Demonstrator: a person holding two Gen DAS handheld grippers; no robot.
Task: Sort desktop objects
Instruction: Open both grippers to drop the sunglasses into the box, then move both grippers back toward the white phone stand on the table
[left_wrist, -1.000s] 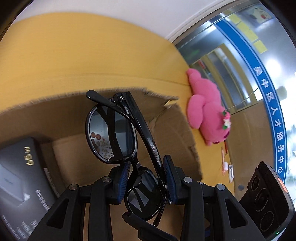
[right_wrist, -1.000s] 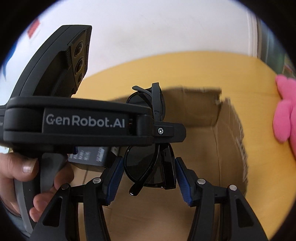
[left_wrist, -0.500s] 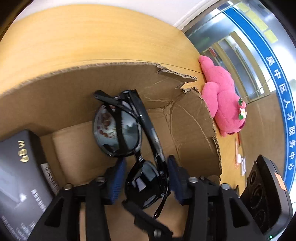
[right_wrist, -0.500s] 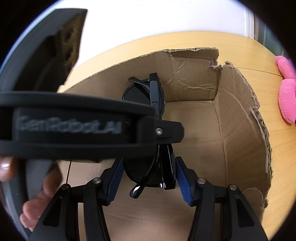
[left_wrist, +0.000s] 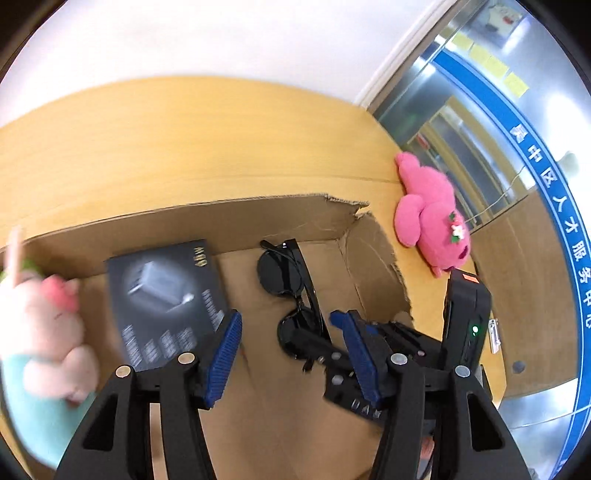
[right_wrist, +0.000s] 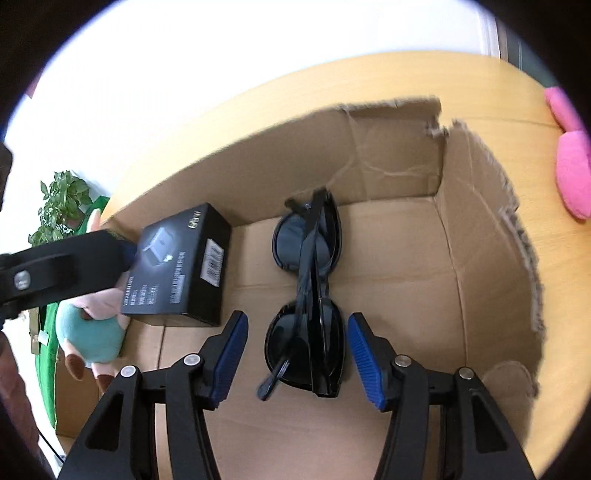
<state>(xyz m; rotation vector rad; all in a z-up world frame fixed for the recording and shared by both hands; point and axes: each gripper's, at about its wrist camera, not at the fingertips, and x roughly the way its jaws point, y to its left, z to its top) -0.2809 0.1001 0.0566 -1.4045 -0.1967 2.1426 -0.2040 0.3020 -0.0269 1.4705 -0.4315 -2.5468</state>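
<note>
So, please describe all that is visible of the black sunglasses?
The glossy black plastic sunglasses have round dark lenses and folded arms. They are low inside the torn brown cardboard box, beside a black carton. The right tongs straddle the near lens; contact there is unclear. The left tongs are opening, clear of them.

Office service centre: wooden desk, blue-lettered glass partition.

Both wrist views look down into the cardboard box.
</note>
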